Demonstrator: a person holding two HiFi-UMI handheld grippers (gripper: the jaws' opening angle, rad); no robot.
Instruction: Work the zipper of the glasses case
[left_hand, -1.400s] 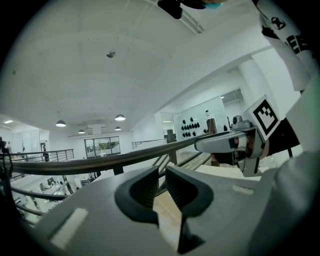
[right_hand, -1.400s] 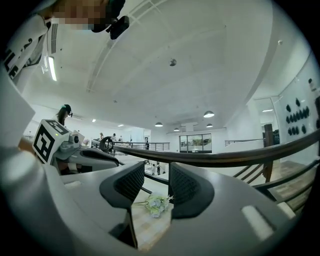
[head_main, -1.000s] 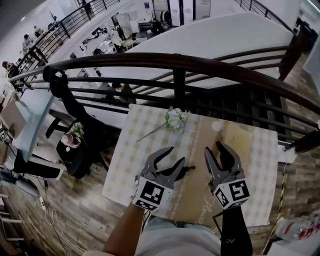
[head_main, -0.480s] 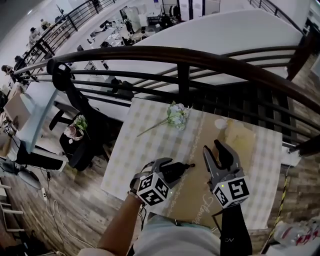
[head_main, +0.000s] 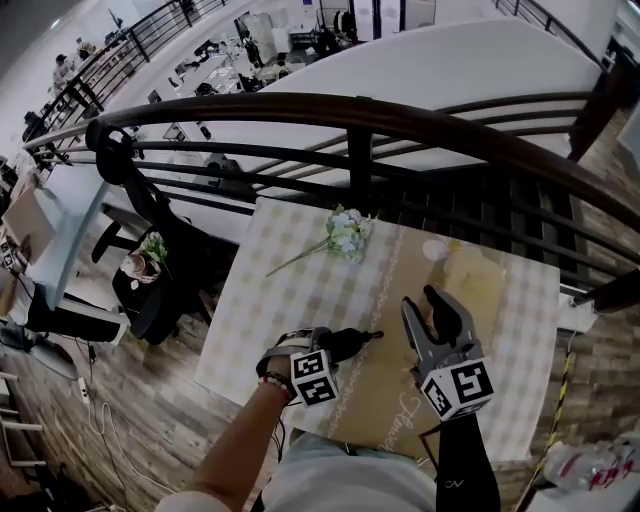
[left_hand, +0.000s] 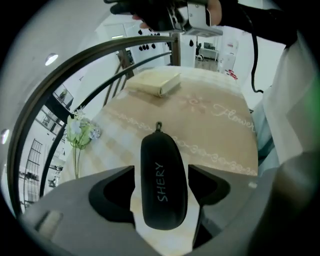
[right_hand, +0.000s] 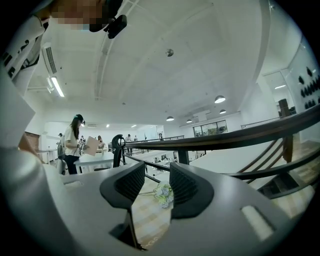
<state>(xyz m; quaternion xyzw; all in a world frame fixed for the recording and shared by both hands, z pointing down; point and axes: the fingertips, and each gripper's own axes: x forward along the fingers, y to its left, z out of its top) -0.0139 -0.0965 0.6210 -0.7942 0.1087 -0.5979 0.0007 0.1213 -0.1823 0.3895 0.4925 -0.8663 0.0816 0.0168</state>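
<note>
Left gripper (head_main: 338, 347) sits low near the near edge of the worktop (head_main: 262, 310). Its fingers (left_hand: 112, 192) are closed against both long sides of the black glasses case (left_hand: 164, 186), which lies flat on the tan runner (head_main: 395, 385) about midway along that edge, zipper pull (left_hand: 159, 125) pointing toward the right edge. Right gripper (head_main: 420, 298) hangs above the runner just right of the case, fingers (right_hand: 185, 187) apart with nothing between them. A flower sprig (head_main: 345, 236) lies toward the far edge, and a pale flat box (head_main: 476, 272) toward the far right corner.
</note>
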